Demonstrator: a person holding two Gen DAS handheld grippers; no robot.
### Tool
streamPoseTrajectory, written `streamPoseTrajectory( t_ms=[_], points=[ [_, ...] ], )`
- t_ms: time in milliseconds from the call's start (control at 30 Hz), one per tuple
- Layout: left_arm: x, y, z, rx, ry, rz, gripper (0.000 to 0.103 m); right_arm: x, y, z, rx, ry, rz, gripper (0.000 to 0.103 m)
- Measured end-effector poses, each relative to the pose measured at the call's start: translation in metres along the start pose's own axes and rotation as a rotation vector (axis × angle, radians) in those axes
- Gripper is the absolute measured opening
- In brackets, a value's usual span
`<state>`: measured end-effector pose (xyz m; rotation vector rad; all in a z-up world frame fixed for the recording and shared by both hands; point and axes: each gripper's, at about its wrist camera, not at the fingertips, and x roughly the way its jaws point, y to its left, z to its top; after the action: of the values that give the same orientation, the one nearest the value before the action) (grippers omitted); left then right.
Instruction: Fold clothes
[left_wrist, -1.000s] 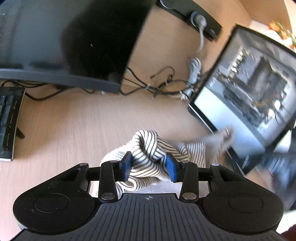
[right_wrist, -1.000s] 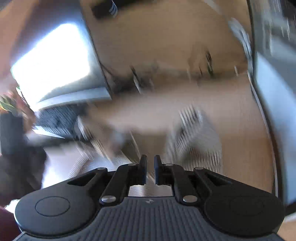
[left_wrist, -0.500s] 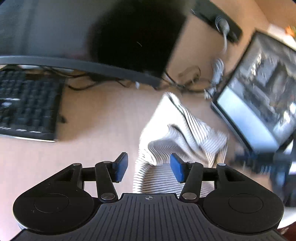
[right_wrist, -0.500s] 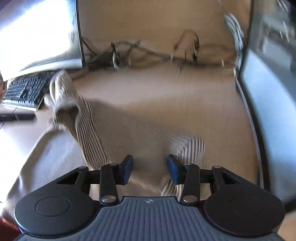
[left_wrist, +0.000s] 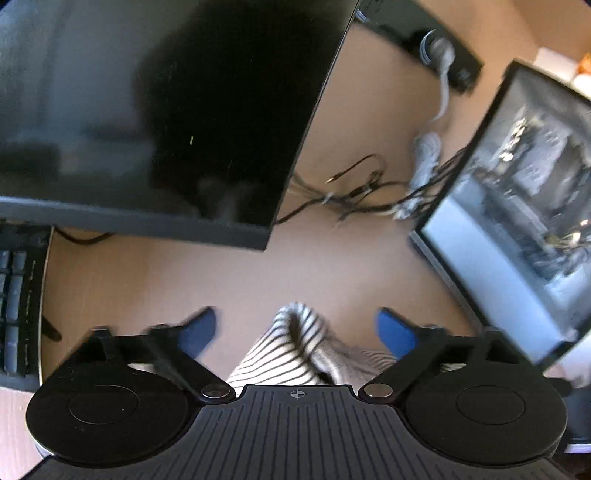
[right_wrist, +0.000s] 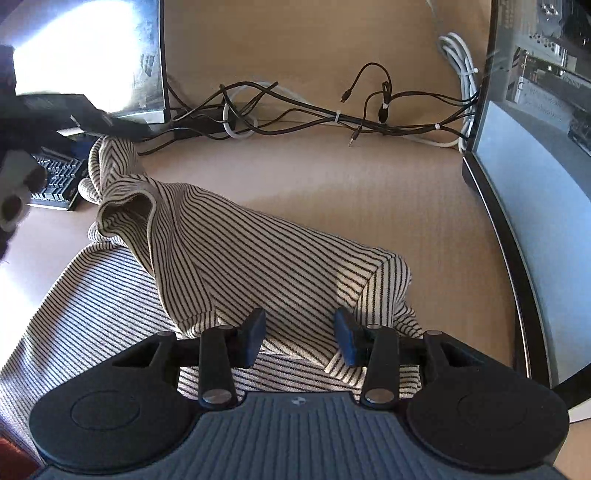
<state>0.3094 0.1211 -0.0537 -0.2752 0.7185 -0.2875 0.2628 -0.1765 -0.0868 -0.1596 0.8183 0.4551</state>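
A cream garment with thin dark stripes (right_wrist: 236, 251) lies partly folded on the wooden desk (right_wrist: 369, 177), a bunched flap raised at its left end. My right gripper (right_wrist: 299, 336) hovers open just above its near edge, nothing between the blue pads. In the left wrist view only a raised fold of the striped garment (left_wrist: 295, 343) shows, lying loose between the wide-open fingers of my left gripper (left_wrist: 297, 330), touching neither pad. The other gripper appears as a blurred dark shape at the far left of the right wrist view.
A dark monitor (left_wrist: 166, 110) stands at the back left, with a keyboard (left_wrist: 18, 306) beside it. A glass-sided computer case (right_wrist: 535, 166) walls off the right. Tangled cables (right_wrist: 314, 114) run along the back of the desk.
Both grippers have opened and let go of the striped garment, which now rests on the desk. My left gripper has spread wider and pulled back; the right has steadied over the near edge.
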Motion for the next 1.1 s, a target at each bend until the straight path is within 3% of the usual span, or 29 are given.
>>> streamPoseTrajectory(
  t_ms=[67, 267, 433, 533, 567, 667, 800, 900, 967, 1033, 1100],
  points=[
    [-0.007, 0.003, -0.010, -0.011, 0.010, -0.011, 0.040, -0.005, -0.003, 0.002, -0.009, -0.006, -0.001, 0.041],
    [-0.041, -0.003, -0.063, 0.060, 0.045, -0.050, 0.040, -0.013, 0.001, 0.013, -0.138, -0.024, -0.140, 0.042],
    [-0.041, -0.006, -0.086, 0.063, 0.064, -0.039, 0.040, -0.029, 0.011, 0.034, -0.107, -0.117, -0.120, 0.043],
    [-0.043, -0.002, -0.082, 0.063, 0.065, -0.037, 0.042, -0.020, 0.021, 0.034, -0.134, -0.077, -0.074, 0.048],
    [-0.044, -0.001, -0.080, 0.069, 0.067, -0.033, 0.045, -0.014, 0.023, 0.031, -0.143, -0.053, -0.067, 0.049],
    [-0.052, 0.013, -0.073, 0.068, 0.060, 0.036, 0.077, 0.004, 0.022, 0.008, -0.150, 0.000, -0.085, 0.050],
    [-0.074, 0.022, -0.052, 0.027, -0.010, 0.032, 0.071, -0.003, 0.020, 0.001, -0.088, -0.008, -0.079, 0.051],
    [-0.087, 0.006, -0.029, 0.049, -0.082, -0.054, 0.073, -0.005, 0.018, -0.003, -0.054, -0.010, -0.068, 0.051],
    [-0.083, -0.010, -0.020, 0.056, -0.087, -0.137, 0.074, -0.007, 0.016, -0.005, -0.031, -0.011, -0.061, 0.051],
    [-0.069, -0.027, -0.024, 0.068, -0.037, -0.203, 0.074, -0.009, 0.014, -0.008, -0.009, -0.012, -0.054, 0.051],
    [-0.051, -0.038, -0.040, 0.095, 0.051, -0.213, 0.074, -0.010, 0.013, -0.010, 0.014, -0.013, -0.048, 0.051]
  ],
)
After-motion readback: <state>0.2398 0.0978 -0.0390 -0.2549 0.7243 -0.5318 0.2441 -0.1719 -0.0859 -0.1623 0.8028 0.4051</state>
